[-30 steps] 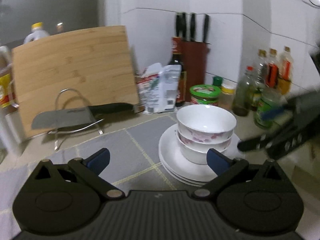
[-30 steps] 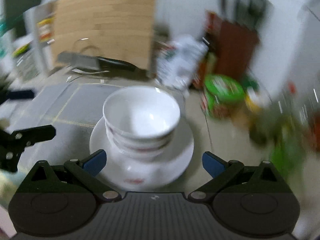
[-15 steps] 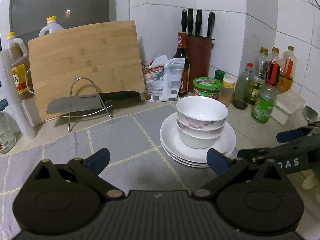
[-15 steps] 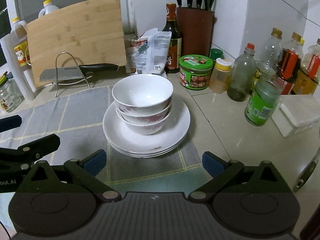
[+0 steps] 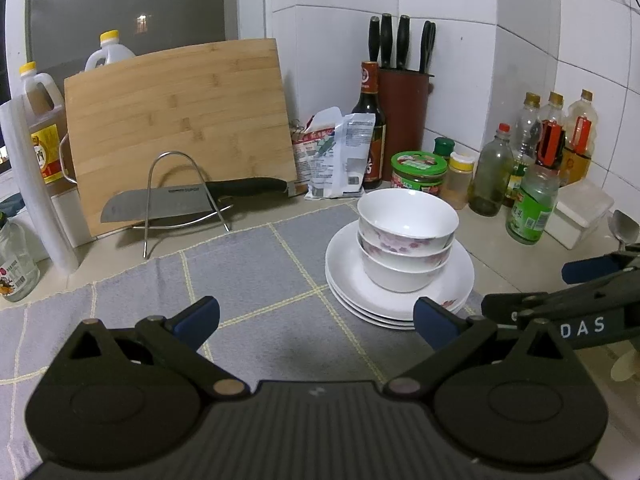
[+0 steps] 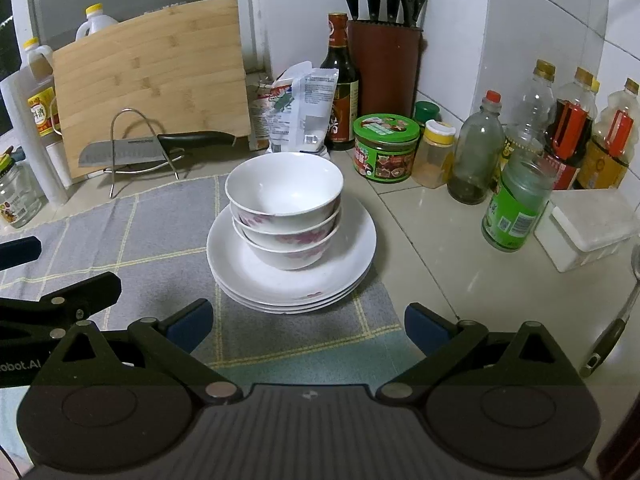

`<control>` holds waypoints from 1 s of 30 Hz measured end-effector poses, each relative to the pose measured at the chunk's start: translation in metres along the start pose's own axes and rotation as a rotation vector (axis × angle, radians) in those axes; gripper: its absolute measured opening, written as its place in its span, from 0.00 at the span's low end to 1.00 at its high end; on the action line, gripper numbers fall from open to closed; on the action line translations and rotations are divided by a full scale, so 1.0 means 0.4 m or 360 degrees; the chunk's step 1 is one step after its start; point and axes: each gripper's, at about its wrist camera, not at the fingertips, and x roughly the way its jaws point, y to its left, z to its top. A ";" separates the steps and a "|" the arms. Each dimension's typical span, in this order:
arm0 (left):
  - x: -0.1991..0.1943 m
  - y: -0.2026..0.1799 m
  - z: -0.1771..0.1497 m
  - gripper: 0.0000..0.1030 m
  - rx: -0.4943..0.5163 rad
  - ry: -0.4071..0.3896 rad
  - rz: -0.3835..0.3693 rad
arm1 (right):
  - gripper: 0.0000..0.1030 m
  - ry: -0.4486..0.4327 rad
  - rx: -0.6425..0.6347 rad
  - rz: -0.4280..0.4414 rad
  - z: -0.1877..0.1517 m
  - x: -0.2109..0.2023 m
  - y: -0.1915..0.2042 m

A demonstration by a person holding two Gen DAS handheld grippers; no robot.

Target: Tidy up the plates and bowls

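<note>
Bowls [image 6: 285, 204], three of them nested one inside another, sit on a stack of white plates [image 6: 344, 268] at the near right part of a grey checked cloth [image 6: 140, 240] spread on a tiled kitchen counter [image 6: 452, 280]. Judged from how the crockery lies, the sorting appears close to finished, or possibly finished: nothing else in the way of dishes shows loose on the worktop, and neither tool has anything in its grasp. The left gripper [image 5: 316, 318] hovers low over the cloth just short of the plates with its blue-padded fingers spread wide apart and empty; the right gripper [image 6: 306, 322] hangs in front of the stack in the same wide, empty stance. The bowls are glossy white ceramic, round and deep, the lower two banded with a pink floral print; the plates are shallow, smooth-glazed and wide-rimmed, with a small red motif near one edge. The cloth looks woven and soft, crossed by pale yellow lines. Behind the stack, a bamboo cutting board [image 5: 180, 128] leans at the back of the counter, a steel cleaver [image 5: 160, 206] rests on a wire stand, and a knife block [image 6: 384, 68], glass bottles and a green-lidded jar [image 6: 386, 148] crowd the tiled corner.
</note>
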 end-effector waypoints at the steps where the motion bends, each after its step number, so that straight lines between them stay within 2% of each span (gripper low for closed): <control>1: 0.000 0.000 0.000 0.99 0.0000 -0.0001 0.0000 | 1.00 0.0000 -0.0003 -0.0002 0.000 -0.002 0.000; 30: -0.009 0.002 0.000 0.99 -0.0010 0.0006 0.0007 | 1.00 -0.0007 -0.0027 -0.0016 0.004 -0.013 0.001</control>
